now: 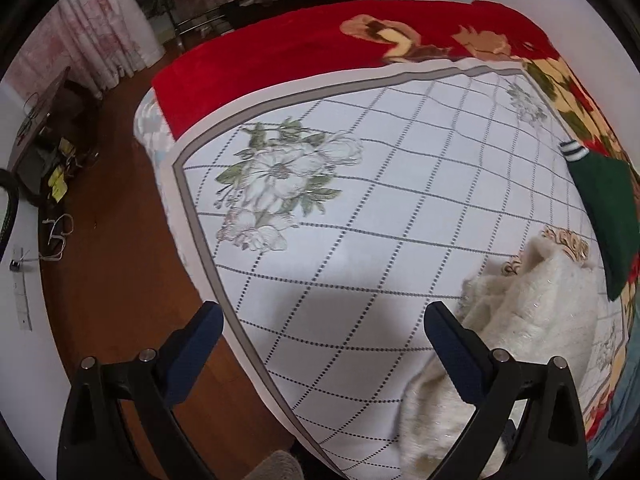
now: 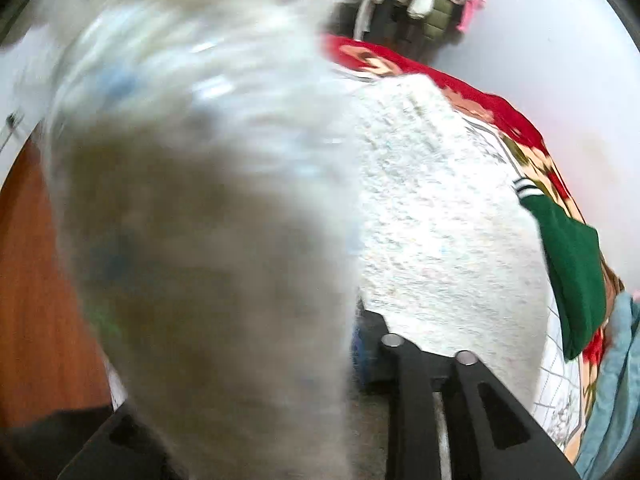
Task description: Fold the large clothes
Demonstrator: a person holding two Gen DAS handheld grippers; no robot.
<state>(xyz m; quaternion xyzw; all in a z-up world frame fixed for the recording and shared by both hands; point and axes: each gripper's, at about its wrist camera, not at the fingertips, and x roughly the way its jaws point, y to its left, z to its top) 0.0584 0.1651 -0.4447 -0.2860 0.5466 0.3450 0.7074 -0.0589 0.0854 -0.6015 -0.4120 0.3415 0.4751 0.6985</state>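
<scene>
Left wrist view: left gripper (image 1: 320, 322) spread, empty, over the bed (image 1: 360, 208); white sweater (image 1: 532, 304) beside its right finger. Right wrist view: sweater (image 2: 432, 208) on the bed, blurred fabric across the right gripper (image 2: 256, 364); grip unreadable. Best to flatten the sweater before folding.

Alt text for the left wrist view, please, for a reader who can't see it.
The left gripper, jaws wide open and empty, hangs over a white bedspread with a grey grid and flower print. A fluffy cream-white garment lies crumpled by its right finger, a folded dark green garment with striped cuff beyond it, over a red floral blanket.
</scene>
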